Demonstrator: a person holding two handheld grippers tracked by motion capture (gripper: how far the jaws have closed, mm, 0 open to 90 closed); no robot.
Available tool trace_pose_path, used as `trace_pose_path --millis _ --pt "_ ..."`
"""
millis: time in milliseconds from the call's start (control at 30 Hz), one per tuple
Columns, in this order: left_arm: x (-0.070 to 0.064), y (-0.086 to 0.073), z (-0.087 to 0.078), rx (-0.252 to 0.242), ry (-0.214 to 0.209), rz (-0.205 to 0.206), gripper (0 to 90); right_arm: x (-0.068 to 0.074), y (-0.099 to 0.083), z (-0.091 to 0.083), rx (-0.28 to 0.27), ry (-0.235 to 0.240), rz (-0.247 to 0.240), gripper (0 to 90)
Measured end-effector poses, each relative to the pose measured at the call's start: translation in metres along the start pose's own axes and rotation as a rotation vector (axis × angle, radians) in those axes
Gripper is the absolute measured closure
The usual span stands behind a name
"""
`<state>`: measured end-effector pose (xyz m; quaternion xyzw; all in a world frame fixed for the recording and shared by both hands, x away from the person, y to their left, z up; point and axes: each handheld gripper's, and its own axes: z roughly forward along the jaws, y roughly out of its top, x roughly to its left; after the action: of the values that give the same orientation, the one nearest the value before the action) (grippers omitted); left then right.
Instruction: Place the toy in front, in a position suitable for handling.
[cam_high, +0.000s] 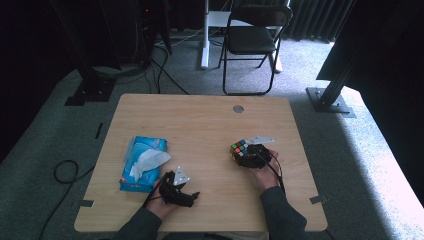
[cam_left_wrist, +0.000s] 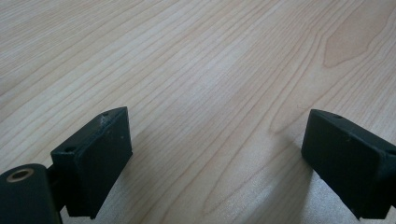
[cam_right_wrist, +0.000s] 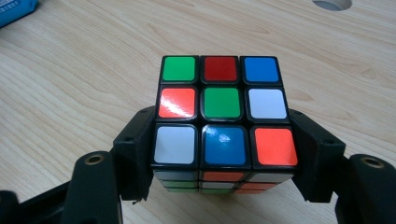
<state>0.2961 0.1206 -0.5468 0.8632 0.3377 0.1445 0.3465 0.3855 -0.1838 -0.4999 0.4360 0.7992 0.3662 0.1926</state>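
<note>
A scrambled puzzle cube (cam_right_wrist: 223, 112) with coloured stickers sits between the two black jaws of my right gripper (cam_right_wrist: 223, 154), which press against its left and right sides. In the high view the cube (cam_high: 239, 148) is right of the table's centre, with the right gripper (cam_high: 248, 156) shut on it. My left gripper (cam_high: 187, 196) rests low near the front edge, pointing right. In the left gripper view its jaws stand wide apart (cam_left_wrist: 217, 154) over bare wood, nothing between them.
A blue tissue pack (cam_high: 142, 162) with a white tissue sticking out lies on the left of the wooden table (cam_high: 200, 120). A round cable hole (cam_high: 238, 108) is near the far edge. A black folding chair (cam_high: 252, 40) stands beyond the table.
</note>
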Motion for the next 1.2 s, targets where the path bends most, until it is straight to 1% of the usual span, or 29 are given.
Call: trace_pose_path --millis 433,467,667,1000,1200 --pt "0.0 0.0 0.0 -0.003 0.0 -0.002 8.8 0.009 0.002 0.003 0.005 0.018 -0.019 33.9" --pt "0.0 0.0 0.0 -0.002 0.0 -0.002 8.9 0.01 0.002 0.004 0.003 0.022 -0.026 33.9" --pt "0.0 0.0 0.0 0.0 0.0 -0.001 8.8 0.014 0.003 0.006 0.004 0.034 -0.026 33.9" --pt "0.0 0.0 0.0 0.0 0.0 -0.002 8.8 0.024 0.005 0.01 0.006 0.047 -0.048 33.9" --pt "0.0 0.0 0.0 -0.001 0.0 -0.003 8.8 0.027 0.005 0.011 0.005 0.056 -0.052 33.9"
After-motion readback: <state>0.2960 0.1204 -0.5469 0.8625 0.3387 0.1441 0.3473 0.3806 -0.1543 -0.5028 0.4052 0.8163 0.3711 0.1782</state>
